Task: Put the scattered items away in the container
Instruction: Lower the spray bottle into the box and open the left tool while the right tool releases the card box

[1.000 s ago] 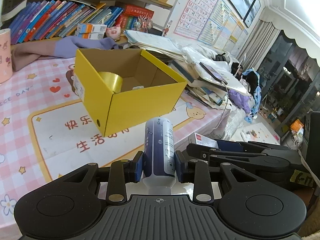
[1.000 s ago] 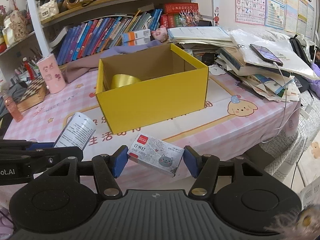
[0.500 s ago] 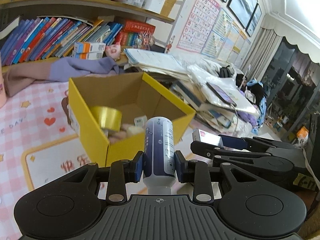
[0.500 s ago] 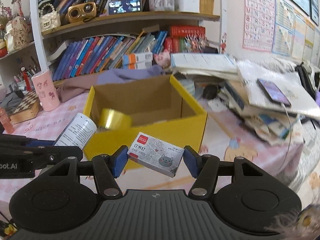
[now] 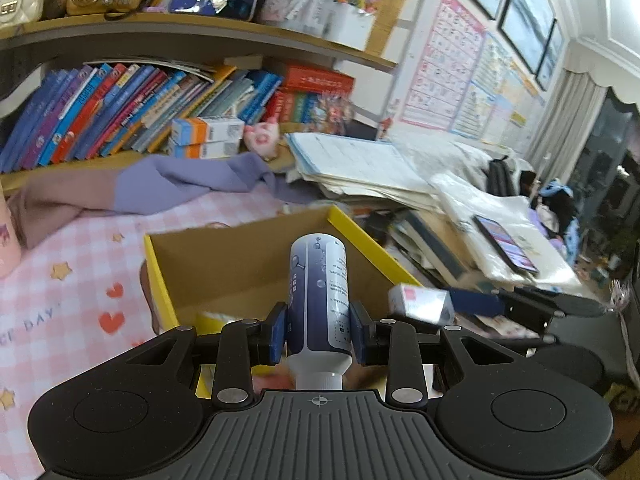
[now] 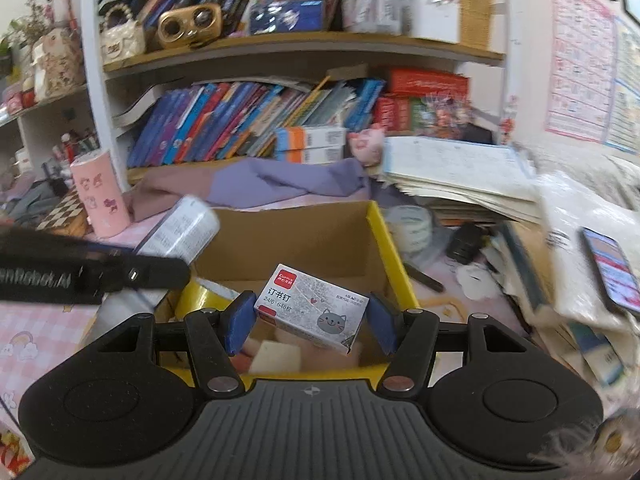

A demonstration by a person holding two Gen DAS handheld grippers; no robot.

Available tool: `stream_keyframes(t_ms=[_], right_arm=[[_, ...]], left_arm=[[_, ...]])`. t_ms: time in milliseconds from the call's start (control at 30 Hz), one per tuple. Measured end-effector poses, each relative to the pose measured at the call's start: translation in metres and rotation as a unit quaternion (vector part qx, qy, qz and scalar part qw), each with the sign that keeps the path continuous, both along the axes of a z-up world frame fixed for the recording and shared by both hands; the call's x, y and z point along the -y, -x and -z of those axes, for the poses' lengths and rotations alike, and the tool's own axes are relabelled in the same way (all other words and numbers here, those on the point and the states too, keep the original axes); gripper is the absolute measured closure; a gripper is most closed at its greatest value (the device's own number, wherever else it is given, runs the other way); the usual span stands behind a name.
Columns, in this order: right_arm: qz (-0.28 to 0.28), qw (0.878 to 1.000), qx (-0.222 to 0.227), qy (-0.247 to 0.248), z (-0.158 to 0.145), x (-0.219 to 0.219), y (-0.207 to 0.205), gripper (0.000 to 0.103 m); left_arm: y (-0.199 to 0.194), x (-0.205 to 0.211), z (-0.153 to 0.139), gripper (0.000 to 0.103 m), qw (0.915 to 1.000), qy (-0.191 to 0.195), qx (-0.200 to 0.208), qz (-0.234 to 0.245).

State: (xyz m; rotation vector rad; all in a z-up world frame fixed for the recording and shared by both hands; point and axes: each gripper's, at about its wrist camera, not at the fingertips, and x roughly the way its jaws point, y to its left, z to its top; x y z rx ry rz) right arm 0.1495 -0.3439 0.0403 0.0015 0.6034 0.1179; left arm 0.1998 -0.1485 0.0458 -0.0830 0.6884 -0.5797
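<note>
My left gripper (image 5: 318,336) is shut on a blue and white bottle (image 5: 319,296), cap end toward the camera, held above the open yellow cardboard box (image 5: 160,276). My right gripper (image 6: 310,318) is shut on a small grey staples box (image 6: 310,312) with a cat drawing, also held over the yellow box (image 6: 394,256). Inside the box lie a yellow tape roll (image 6: 204,294) and a pale eraser-like block (image 6: 276,356). Each view shows the other hand's load: the staples box (image 5: 420,304) at the right, the bottle (image 6: 180,232) at the left.
The box stands on a pink checked tablecloth (image 5: 60,304). Behind it lie a purple and pink cloth (image 5: 160,184) and a shelf of books (image 5: 120,108). A paper stack (image 5: 360,168) and a phone (image 5: 506,244) crowd the right side. A pink cup (image 6: 100,194) stands at the left.
Both grippers have moved forward and slightly up with their loads, from in front of the yellow box to above its opening. The grips are unchanged.
</note>
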Motion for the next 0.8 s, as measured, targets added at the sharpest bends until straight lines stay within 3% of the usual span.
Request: stream_keyframes(t_ms=[233, 467, 700, 800], right_arm=[[-0.07, 0.996, -0.042, 0.024, 0.024, -0.003, -0.048, 0.045], [-0.116, 0.988, -0.091, 0.052, 0.049, -0.006, -0.085, 0.045], [-0.145, 0.978, -0.133, 0.068, 0.064, -0.015, -0.102, 0.045], [-0.153, 0.975, -0.142, 0.072, 0.066, -0.017, -0.103, 0.044]], left_arm=[[-0.048, 0.017, 0.012, 0.072, 0.999, -0.037, -0.016, -0.019], [-0.089, 0.042, 0.04, 0.072, 0.995, -0.082, -0.057, 0.005], [-0.104, 0.056, 0.067, 0.072, 0.9879, -0.119, -0.096, 0.026], [-0.104, 0.059, 0.069, 0.072, 0.987, -0.118, -0.105, 0.03]])
